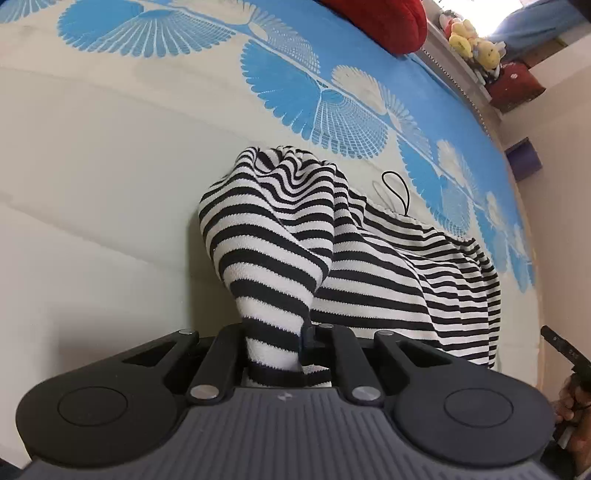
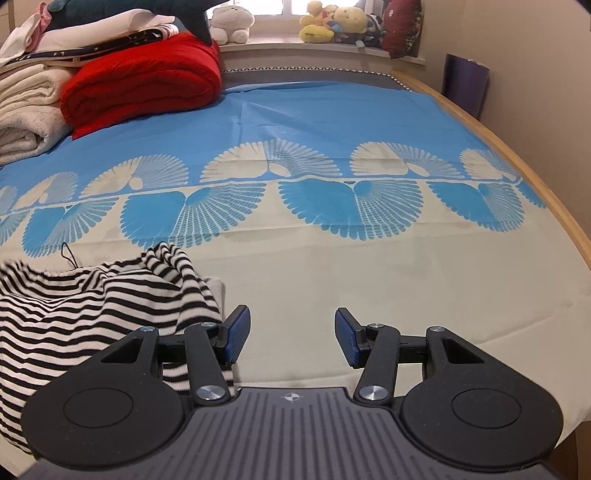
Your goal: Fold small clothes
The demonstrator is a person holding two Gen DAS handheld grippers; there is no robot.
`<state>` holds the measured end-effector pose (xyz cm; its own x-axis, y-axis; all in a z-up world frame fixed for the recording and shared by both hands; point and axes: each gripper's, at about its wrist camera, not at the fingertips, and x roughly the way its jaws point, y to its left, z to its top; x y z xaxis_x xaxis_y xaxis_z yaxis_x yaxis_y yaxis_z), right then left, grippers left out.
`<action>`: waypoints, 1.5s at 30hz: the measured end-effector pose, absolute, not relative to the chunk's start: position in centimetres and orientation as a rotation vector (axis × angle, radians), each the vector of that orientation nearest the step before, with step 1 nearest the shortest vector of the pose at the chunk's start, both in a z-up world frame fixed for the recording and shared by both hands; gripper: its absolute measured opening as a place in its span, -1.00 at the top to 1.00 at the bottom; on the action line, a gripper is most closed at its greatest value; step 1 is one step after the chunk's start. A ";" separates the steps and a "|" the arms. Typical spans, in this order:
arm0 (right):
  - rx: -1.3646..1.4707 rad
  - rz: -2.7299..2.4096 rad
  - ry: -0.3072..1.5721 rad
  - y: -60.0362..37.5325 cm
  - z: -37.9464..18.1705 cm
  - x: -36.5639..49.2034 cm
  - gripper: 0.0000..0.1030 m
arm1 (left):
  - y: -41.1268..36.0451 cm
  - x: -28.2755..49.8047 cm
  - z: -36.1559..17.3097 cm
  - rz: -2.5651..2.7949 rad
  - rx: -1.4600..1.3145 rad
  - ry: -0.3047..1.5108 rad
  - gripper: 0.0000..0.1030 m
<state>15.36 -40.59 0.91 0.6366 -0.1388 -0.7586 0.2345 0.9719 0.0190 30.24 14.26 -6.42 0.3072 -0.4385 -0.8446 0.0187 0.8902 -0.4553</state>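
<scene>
A black-and-white striped garment point(image 1: 332, 236) lies bunched on the cream part of the bed sheet. My left gripper point(image 1: 284, 350) is shut on one end of it, and the cloth runs from the jaws up and away. A thin black loop point(image 1: 397, 188) sticks out at its far edge. In the right wrist view the striped garment point(image 2: 92, 299) lies at the lower left, partly under the left finger. My right gripper point(image 2: 291, 338) is open and empty, with blue pads point(image 2: 236, 332) showing, just right of the garment above bare sheet.
The bed sheet point(image 2: 332, 122) is blue with fan patterns and cream nearer me. A red folded blanket point(image 2: 144, 81) and white towels point(image 2: 26, 110) sit at the back left. Plush toys point(image 2: 332, 22) line the windowsill. The bed's wooden edge point(image 2: 535, 166) and a wall run along the right.
</scene>
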 end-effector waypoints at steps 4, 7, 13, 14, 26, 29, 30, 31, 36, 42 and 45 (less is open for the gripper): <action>0.129 -0.215 0.857 -40.8 0.7 15.1 -0.02 | 12.3 30.1 -3.6 -0.362 -0.389 1.172 0.80; 0.159 -0.218 0.836 -41.3 1.0 14.9 -0.02 | 9.3 30.1 -1.6 -0.434 -0.391 1.134 0.80; 0.209 -0.213 0.813 -41.8 1.5 14.5 -0.02 | 0.5 29.1 0.8 -0.614 -0.372 1.111 0.80; 0.213 -0.210 0.810 -41.8 1.5 14.5 -0.02 | -1.2 28.8 0.8 -0.632 -0.354 1.114 0.80; 0.272 -0.210 0.780 -42.4 2.4 14.4 -0.02 | -20.9 26.0 0.0 -0.849 -0.288 1.126 0.30; 0.294 -0.205 0.766 -42.7 2.5 14.4 -0.02 | -20.7 25.7 1.0 -0.927 -0.338 1.086 0.15; 0.297 -0.199 0.762 -42.7 2.5 14.4 -0.02 | -19.8 25.9 1.4 -0.908 -0.352 1.060 0.15; 0.305 -0.193 0.759 -42.8 2.5 14.4 -0.02 | -18.7 26.2 1.7 -0.887 -0.366 1.045 0.15; 0.421 -0.035 0.798 -41.8 1.9 15.3 -0.02 | -14.0 27.2 2.2 -0.722 -0.270 1.008 0.15; 0.403 0.171 1.008 -37.1 -0.6 17.1 -0.02 | -9.9 26.3 2.9 -0.636 -0.122 0.966 0.15; 0.331 0.172 1.127 -35.3 -2.4 17.5 -0.02 | -8.7 25.0 3.5 -0.632 -0.046 0.924 0.15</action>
<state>17.50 -35.32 -2.37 0.4232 0.3000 -0.8549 0.0311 0.9382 0.3446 24.97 -8.68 3.50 0.4363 -0.5268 -0.7294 0.4887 0.8194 -0.2995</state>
